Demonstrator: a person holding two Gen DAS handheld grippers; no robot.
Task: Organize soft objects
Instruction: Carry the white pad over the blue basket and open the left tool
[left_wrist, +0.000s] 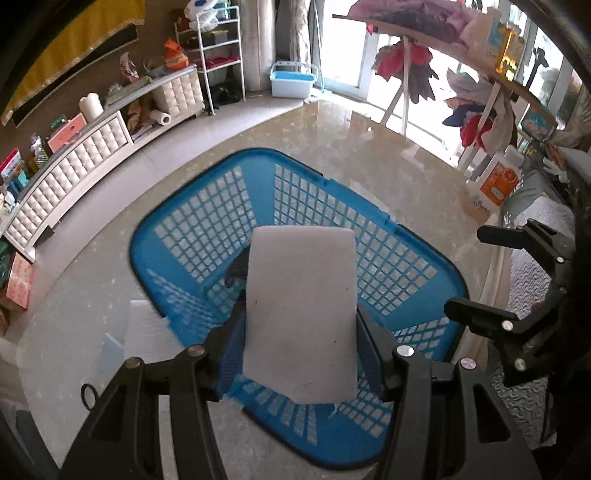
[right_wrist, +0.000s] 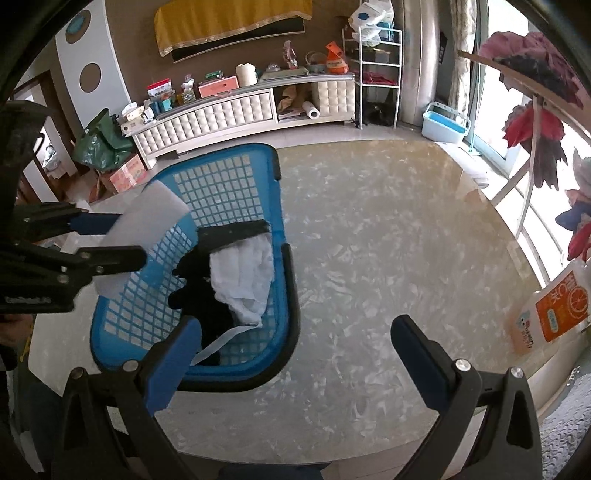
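Note:
My left gripper is shut on a white foam sponge block and holds it above the blue lattice basket. In the right wrist view the same sponge hangs over the basket's left rim, held by the left gripper. Inside the basket lie a white cloth and a black cloth. My right gripper is open and empty, its fingers over the marble table just right of the basket. It also shows in the left wrist view.
A white foam sheet lies on the table left of the basket. An orange-and-white bag stands at the table's right edge. A padded white cabinet with clutter lines the far wall. Clothes hang on a rack by the window.

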